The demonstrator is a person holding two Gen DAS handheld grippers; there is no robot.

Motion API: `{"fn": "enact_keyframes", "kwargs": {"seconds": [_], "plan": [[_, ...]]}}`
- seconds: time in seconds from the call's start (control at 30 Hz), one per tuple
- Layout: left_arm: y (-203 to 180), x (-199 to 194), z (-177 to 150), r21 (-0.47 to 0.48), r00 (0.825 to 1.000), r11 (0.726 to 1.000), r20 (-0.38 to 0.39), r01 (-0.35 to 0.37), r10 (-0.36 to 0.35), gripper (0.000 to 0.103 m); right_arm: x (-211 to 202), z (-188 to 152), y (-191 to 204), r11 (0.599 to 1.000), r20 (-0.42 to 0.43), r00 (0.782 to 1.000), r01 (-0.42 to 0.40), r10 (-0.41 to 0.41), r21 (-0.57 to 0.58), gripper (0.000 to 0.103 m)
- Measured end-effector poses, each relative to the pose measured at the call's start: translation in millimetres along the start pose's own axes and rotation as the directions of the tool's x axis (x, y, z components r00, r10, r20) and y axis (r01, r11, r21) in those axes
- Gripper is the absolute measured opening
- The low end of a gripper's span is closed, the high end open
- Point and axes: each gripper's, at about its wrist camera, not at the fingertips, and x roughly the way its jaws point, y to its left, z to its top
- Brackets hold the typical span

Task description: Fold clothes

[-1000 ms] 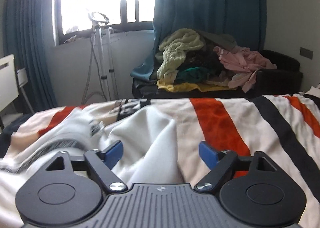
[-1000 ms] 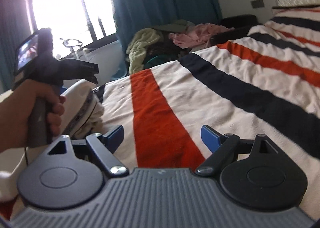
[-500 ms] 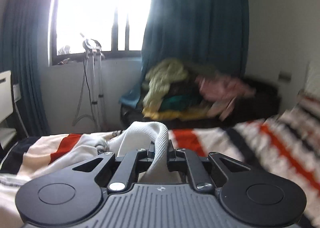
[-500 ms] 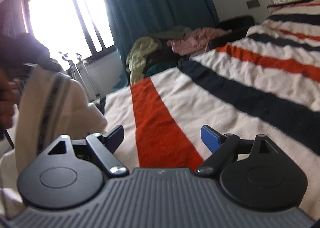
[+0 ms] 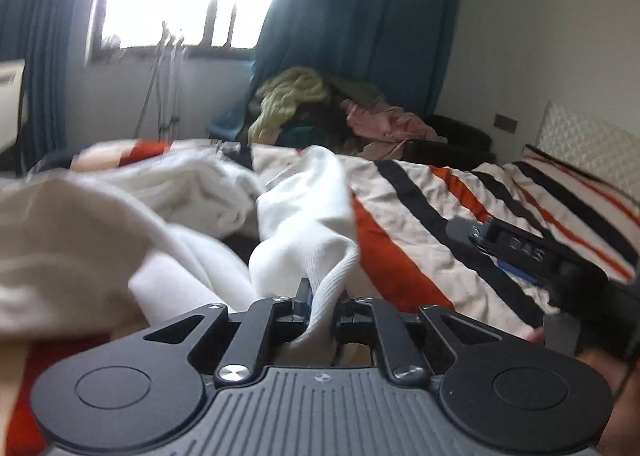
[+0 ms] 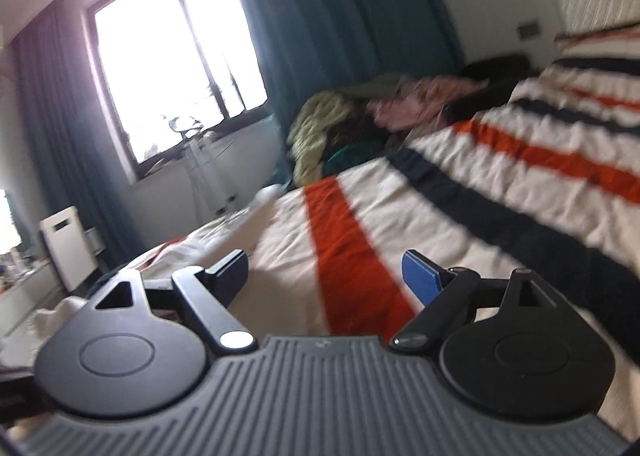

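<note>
Left wrist view: left gripper (image 5: 320, 310) clenching ribbed hem of white knit garment (image 5: 304, 211), jaws just easing slightly yet pads still pinching cloth; garment bunching on orange-black-cream striped bedspread (image 5: 420, 215)

Right wrist view: right gripper (image 6: 326, 272) hovering over bedspread, jaws standing wide, gripping nothing; heap of mixed clothes (image 6: 352, 123) lying beyond bed under teal curtain (image 6: 340, 15)

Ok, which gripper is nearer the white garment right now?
Left. The left gripper is clamped on a ribbed edge of the white garment; the right gripper is open over the striped bedspread, holding nothing.
</note>
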Motion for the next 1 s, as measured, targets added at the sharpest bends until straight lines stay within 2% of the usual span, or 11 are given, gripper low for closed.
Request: {"fn": "enact_keyframes", "kwargs": {"seconds": [0.07,0.2,0.3,0.47,0.63,0.7,0.77,0.83,0.9,0.97,1.0], "plan": [[7,-2,3,-0.036,1.0,0.999,-0.023,0.012,-0.013,0.024,-3,-2,-1,0.999,-0.041,0.998,-0.038,0.039,0.02,0.086],[19,-9,7,-0.087,0.998,0.995,-0.033,0.048,-0.051,0.062,5,-4,-11,0.982,-0.122,0.983,-0.119,0.137,0.144,0.086],[26,-17,12,-0.113,0.999,0.993,-0.028,0.033,-0.036,0.075,28,-4,-22,0.95,-0.188,0.962,-0.144,0.2,0.278,0.087],[38,-19,15,-0.172,1.0,0.985,-0.014,0.012,-0.015,0.079,89,-2,-31,0.908,-0.282,0.928,-0.118,0.245,0.402,0.08],[52,-8,17,-0.139,0.998,0.99,0.064,-0.005,0.014,0.085,171,2,-35,0.925,-0.356,0.917,-0.036,0.181,0.379,0.08],[63,4,20,-0.177,0.998,0.984,0.067,-0.008,0.021,0.085,203,4,-33,0.935,-0.374,0.915,-0.01,0.151,0.354,0.076],[75,20,22,-0.235,0.998,0.972,0.056,-0.016,0.03,0.084,233,7,-27,0.947,-0.393,0.912,0.019,0.114,0.32,0.064],[83,37,23,-0.25,0.998,0.968,0.042,-0.03,0.042,0.084,261,9,-17,0.958,-0.4,0.911,0.023,0.098,0.285,0.062],[87,51,23,-0.244,0.998,0.969,0.04,-0.035,0.046,0.084,284,11,-6,0.969,-0.404,0.911,0.025,0.079,0.246,0.053],[89,59,22,-0.24,0.998,0.971,0.049,-0.016,0.029,0.084,305,14,3,0.98,-0.42,0.907,0.047,0.04,0.195,0.012],[88,60,23,-0.232,0.998,0.973,0.058,-0.007,0.021,0.084,311,18,7,0.984,-0.418,0.908,0.06,0.015,0.167,0.01]]}}
